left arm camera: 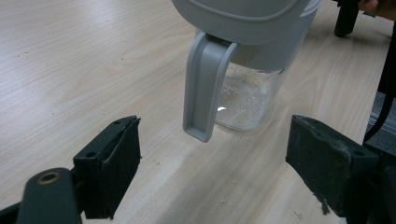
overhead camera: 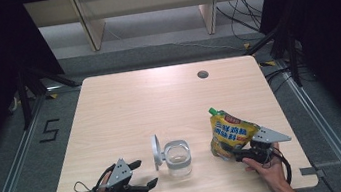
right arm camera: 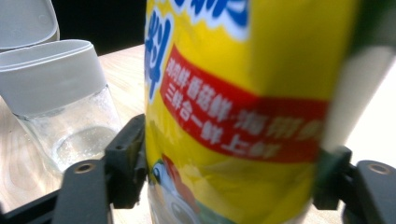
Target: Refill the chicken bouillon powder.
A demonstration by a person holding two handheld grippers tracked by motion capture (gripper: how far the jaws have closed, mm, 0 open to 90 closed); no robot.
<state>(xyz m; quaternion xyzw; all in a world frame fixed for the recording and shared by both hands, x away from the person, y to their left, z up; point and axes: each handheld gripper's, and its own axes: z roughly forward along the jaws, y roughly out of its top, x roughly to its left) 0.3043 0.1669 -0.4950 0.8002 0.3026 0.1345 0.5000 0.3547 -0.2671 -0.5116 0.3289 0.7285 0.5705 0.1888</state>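
Soft yellow seasoning pouch (overhead camera: 228, 135), lower right of frame: pliable, probably slippery.
Right gripper (overhead camera: 242, 154) clamped low on pouch body; left gripper (overhead camera: 141, 173) apart beside open jar (overhead camera: 177, 158).

In the right gripper view the yellow pouch (right arm camera: 243, 107) runs past the top and bottom edges, its print blurred, and it hides the table behind it. Left of the pouch, the glass jar (right arm camera: 65, 112) is cut by the left edge, its open lid (right arm camera: 25, 21) by the top. In the left gripper view the lid (left arm camera: 243, 18) loses its upper part to the top edge and covers the jar's mouth. In the high view, the pouch hides the right gripper's (overhead camera: 240, 154) jaw tips.
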